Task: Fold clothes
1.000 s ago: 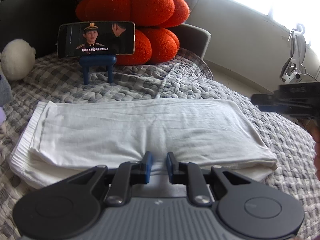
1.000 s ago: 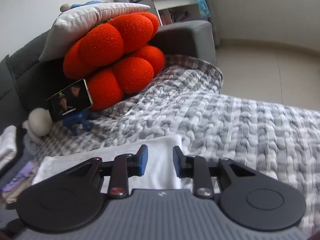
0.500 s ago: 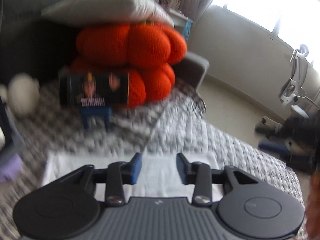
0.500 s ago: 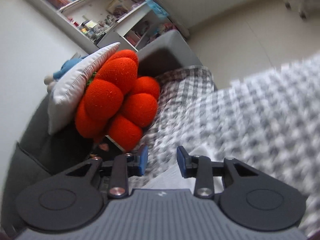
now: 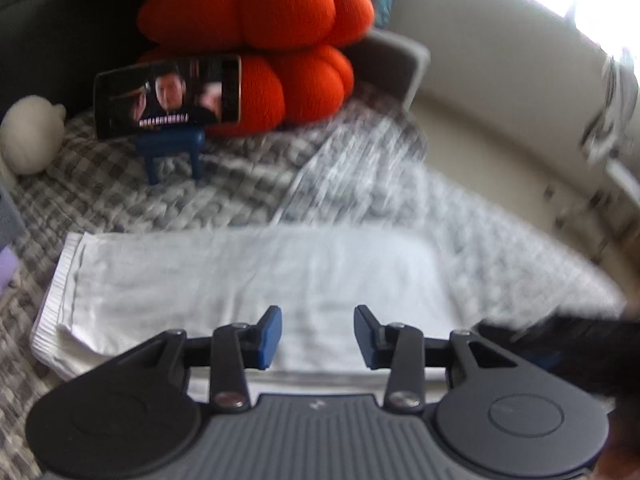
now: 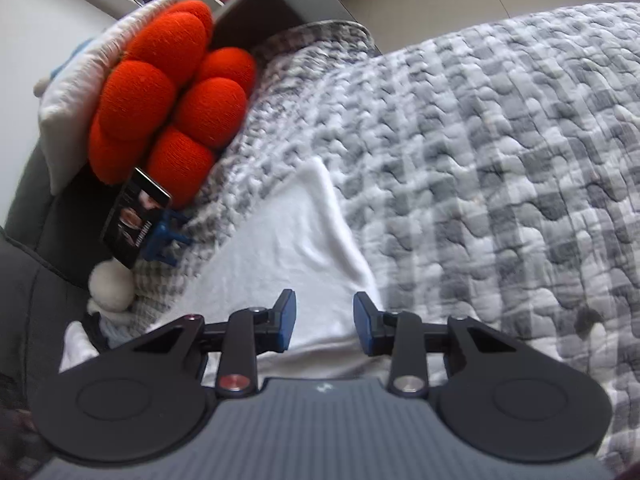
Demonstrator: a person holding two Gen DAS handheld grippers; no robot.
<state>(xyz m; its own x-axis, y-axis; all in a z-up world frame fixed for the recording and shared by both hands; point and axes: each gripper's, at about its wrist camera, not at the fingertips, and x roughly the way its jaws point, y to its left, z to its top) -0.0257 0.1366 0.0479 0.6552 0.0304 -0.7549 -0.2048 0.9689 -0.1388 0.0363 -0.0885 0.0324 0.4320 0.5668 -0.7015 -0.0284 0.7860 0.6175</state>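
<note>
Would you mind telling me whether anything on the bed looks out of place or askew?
Nothing stands out. The folded white garment lies flat on the checked blanket, and the phone sits upright on its blue stand.

My left tongs (image 5: 318, 336) and right tongs (image 6: 325, 326) look like matt black plastic with ribbed grey housings, shiny metal screws and smooth blue pads. The white garment (image 5: 248, 276) is soft, faintly crinkled cloth, ribbed at one hem. The quilt (image 6: 480, 160) is puckered grey checked fabric; the orange cushion (image 5: 256, 40) looks nubbly, the phone (image 5: 168, 96) screen glossy
</note>
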